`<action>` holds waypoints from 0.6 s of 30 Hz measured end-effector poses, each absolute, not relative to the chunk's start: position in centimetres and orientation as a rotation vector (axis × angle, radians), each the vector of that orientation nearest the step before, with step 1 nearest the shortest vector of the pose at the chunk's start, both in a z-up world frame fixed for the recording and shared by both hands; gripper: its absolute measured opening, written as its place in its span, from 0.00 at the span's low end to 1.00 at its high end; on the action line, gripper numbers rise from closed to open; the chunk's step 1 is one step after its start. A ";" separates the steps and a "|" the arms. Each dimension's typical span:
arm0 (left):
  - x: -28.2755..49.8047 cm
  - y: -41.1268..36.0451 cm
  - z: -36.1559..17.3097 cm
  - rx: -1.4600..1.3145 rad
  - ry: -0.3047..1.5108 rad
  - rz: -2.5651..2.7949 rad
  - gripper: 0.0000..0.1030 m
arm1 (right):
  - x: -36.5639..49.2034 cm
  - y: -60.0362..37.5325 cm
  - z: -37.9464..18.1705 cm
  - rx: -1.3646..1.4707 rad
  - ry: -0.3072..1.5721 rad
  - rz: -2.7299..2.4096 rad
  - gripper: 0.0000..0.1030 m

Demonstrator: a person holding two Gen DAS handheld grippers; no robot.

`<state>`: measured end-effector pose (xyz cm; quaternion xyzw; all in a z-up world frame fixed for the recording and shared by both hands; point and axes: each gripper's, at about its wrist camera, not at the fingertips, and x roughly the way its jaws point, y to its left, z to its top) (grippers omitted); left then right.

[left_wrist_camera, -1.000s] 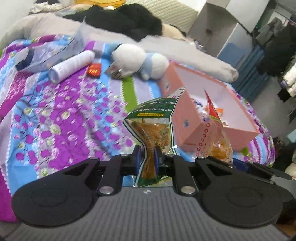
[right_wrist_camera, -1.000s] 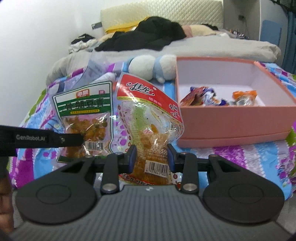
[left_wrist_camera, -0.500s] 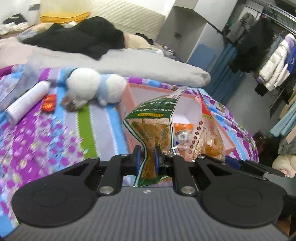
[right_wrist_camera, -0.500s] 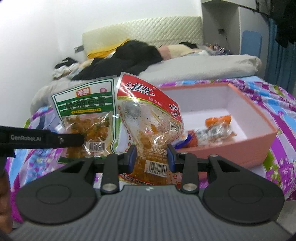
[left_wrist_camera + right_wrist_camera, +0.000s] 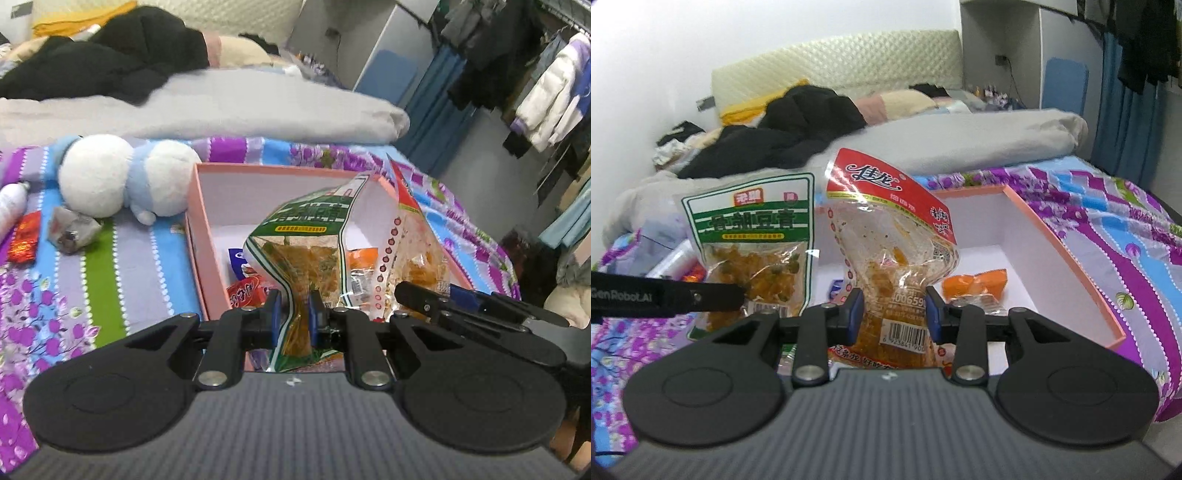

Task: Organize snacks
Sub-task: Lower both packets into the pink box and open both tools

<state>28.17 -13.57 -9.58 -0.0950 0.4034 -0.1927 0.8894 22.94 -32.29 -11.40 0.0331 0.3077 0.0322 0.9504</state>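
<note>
Narrowly, both jaws pinch snacks: green packet (image 5: pixel 306 258), red packet (image 5: pixel 894 266).

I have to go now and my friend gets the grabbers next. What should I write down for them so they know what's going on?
Left gripper: shut on the green snack bag, held above the pink box.
Right gripper: shut on the red snack bag, also held at the box.
Already in the box: an orange packet, a red packet and a few other wrapped snacks.
On the bedspread beside the box: a small red packet and a silvery wrapper, near the plush toy.
Left to do: drop both bags into the box, then probably collect those loose ones.
</note>
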 end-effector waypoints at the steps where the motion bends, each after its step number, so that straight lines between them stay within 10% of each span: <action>1: 29.0 -14.0 -10.0 -0.190 0.854 -0.403 0.17 | 23.5 -32.6 -11.9 0.071 0.638 0.063 0.38; 14: 34.2 -17.0 -15.2 -0.095 0.971 -0.410 0.18 | 28.3 -35.1 -17.6 0.096 0.769 0.060 0.44; 18: 33.9 -16.8 -14.7 -0.107 0.967 -0.408 0.36 | 28.8 -35.4 -17.7 0.104 0.784 0.067 0.54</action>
